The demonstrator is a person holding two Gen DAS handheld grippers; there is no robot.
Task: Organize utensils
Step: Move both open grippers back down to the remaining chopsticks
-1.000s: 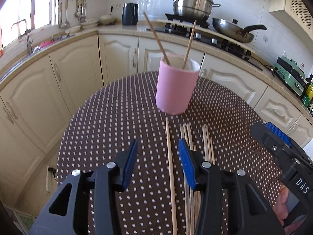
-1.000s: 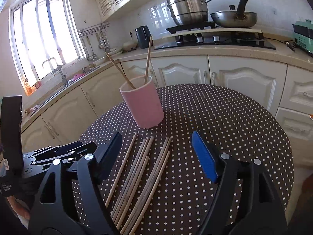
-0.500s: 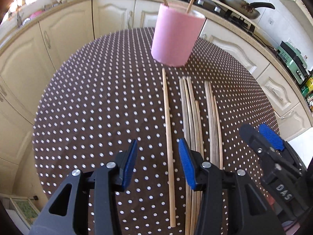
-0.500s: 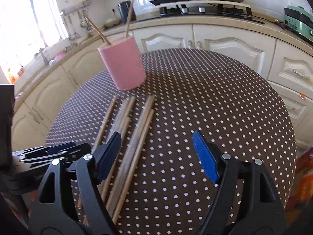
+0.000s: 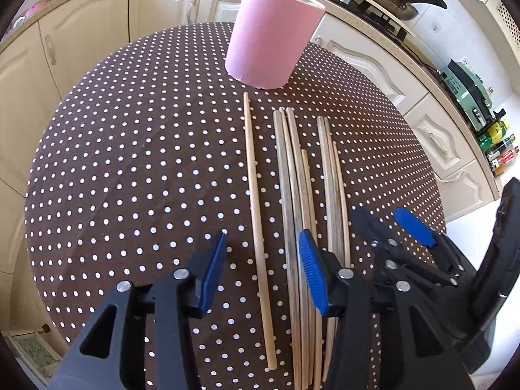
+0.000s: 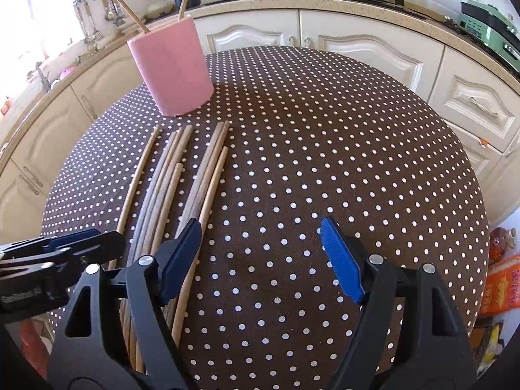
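Left wrist: left gripper [image 5: 263,268] lower, opening astride lone chopstick [image 5: 256,214]; cup [image 5: 271,32] nearer.

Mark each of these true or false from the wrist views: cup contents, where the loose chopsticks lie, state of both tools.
1. The pink cup already holds two chopsticks. True.
2. The loose chopsticks lie flat on the dotted tablecloth, on the near side of the cup. True.
3. The left tool is clamped on a chopstick. False: its pads stand apart on either side of the single pale chopstick without touching it.
4. The right tool holds a chopstick. False: it is open with only tablecloth between its pads.
5. The cup lies tipped on its side. False: it stands upright.
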